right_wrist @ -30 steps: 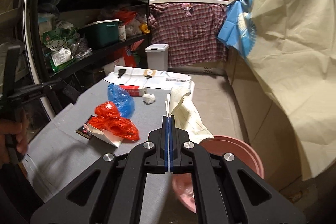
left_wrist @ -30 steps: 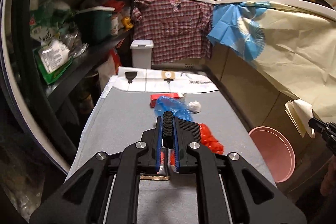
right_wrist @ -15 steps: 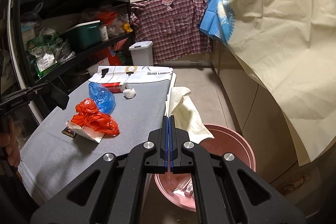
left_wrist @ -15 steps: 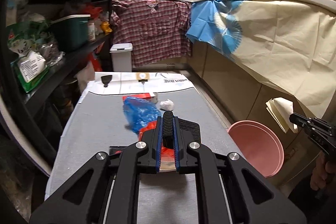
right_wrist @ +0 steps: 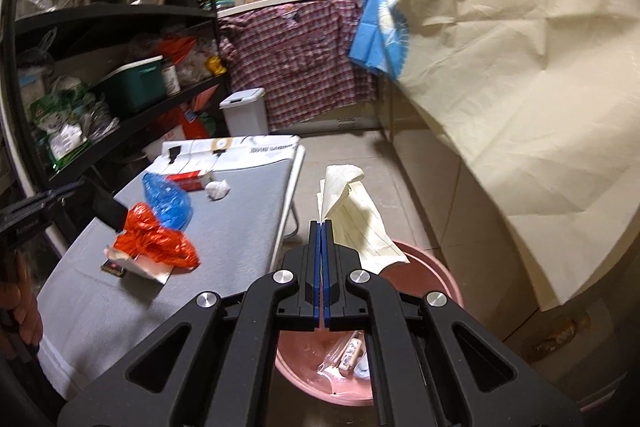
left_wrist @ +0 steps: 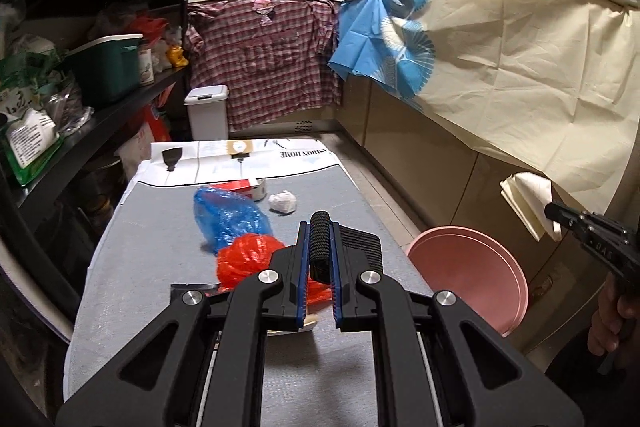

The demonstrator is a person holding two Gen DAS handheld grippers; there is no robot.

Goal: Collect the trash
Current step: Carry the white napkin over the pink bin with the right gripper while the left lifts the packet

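My right gripper (right_wrist: 322, 225) is shut on a folded cream lined paper (right_wrist: 354, 215) and holds it above the pink basin (right_wrist: 432, 275), which has some wrappers inside. The paper and gripper also show in the left wrist view (left_wrist: 528, 199). My left gripper (left_wrist: 320, 227) is shut on a black ribbed roll (left_wrist: 320, 247) above the grey table (left_wrist: 160, 251). On the table lie a red plastic bag (left_wrist: 244, 259), a blue plastic bag (left_wrist: 228, 215), a white crumpled ball (left_wrist: 283, 202), a red-and-white box (left_wrist: 240, 187) and a card under the red bag (right_wrist: 138, 265).
Black shelves (left_wrist: 80, 87) full of goods run along the left. A white lidded bin (left_wrist: 207, 113) stands beyond the table. A counter draped with cream and blue cloth (left_wrist: 500, 67) runs along the right. A plaid shirt (left_wrist: 264, 59) hangs at the back.
My right gripper has carried the paper to the right, from over the table edge to above the pink basin. My left gripper has risen and drawn back over the table.
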